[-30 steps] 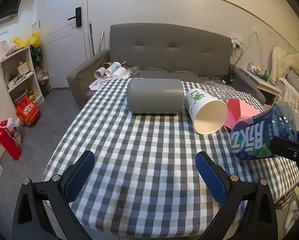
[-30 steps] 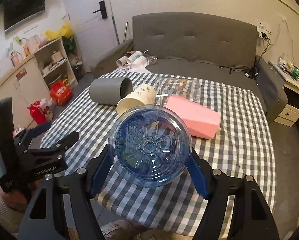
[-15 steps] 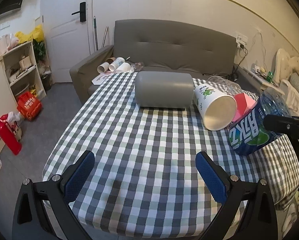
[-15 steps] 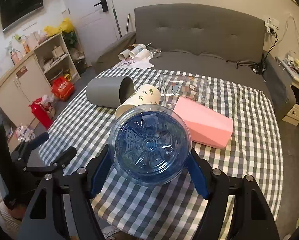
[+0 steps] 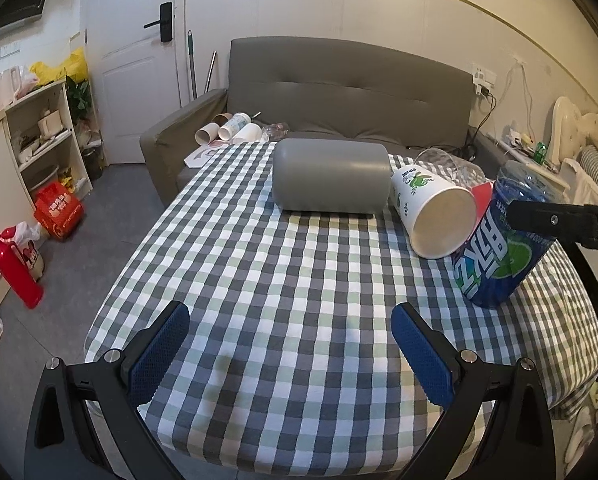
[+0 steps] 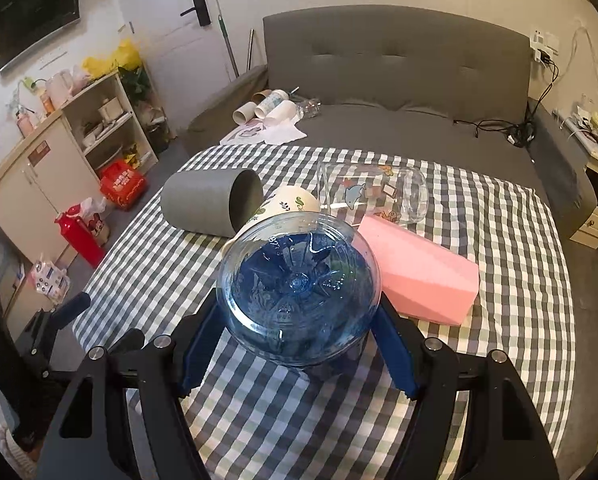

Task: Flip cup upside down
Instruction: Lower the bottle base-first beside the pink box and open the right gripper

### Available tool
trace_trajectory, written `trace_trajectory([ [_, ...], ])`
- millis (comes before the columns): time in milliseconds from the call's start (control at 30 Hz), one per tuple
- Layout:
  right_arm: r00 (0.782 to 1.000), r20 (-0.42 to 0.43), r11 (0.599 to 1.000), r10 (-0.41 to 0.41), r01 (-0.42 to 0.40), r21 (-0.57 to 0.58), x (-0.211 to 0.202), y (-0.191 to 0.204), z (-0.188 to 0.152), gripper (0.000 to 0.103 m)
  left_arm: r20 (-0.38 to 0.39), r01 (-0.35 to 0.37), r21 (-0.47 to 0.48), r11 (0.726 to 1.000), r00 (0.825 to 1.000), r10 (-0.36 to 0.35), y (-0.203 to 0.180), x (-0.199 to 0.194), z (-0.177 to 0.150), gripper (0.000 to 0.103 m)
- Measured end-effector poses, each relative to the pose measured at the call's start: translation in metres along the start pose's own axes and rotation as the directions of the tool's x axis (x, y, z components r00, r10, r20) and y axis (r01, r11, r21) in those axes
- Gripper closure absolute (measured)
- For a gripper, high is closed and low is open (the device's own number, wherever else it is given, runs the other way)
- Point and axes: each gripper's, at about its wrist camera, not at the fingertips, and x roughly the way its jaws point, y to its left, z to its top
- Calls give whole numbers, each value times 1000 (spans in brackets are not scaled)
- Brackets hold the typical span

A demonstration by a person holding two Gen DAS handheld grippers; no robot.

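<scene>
The see-through blue plastic cup with the printed label (image 6: 298,290) is sitting clamped between the pads of the right hand-held gripper (image 6: 299,344), tilted with its base up, low over the checked table (image 5: 283,280). Since a second ago it's dropping lower. The left hand-held gripper (image 5: 291,356) is hanging wide open, holding nothing.

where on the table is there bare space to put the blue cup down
The near half of the checked tablecloth is bare, from the grey cup forward to the left gripper, and along the left edge. The far right is crowded: paper cup, clear cup and pink cup lie packed together beside the blue cup in the right gripper.
</scene>
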Motion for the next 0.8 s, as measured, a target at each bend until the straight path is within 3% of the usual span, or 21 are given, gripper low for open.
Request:
trace_trajectory([
  [67, 1000, 22, 1000, -21, 21, -5, -4, -1, -2, 20, 4, 0, 2, 1000, 1000, 0, -1, -3, 2, 0],
  [233, 996, 90, 1000, -7, 6, 14, -33, -8, -3, 16, 32, 3, 41, 999, 999, -5, -13, -23, 20, 0],
  [467, 979, 197, 999, -47, 41, 35, -101, -30, -6, 15, 183, -9, 100, 995, 983, -9, -50, -79, 60, 0],
  [567, 961, 264, 996, -83, 75, 40, -134, -40, -7, 15, 248, -20, 89, 996, 969, -3, -65, -96, 66, 0],
  [633, 937, 323, 991, -135, 132, 31, -156, -43, -13, 14, 268, -26, 66, 997, 963, 8, -75, -101, 63, 0],
  [700, 906, 382, 982, -180, 187, 19, -171, -45, -23, 7, 278, -20, 32, 999, 961, 10, -82, -103, 55, 0],
  [800, 889, 414, 979, -197, 200, 36, -176, -49, -38, 0, 281, -4, 31, 1000, 960, -5, -93, -100, 44, 0],
])
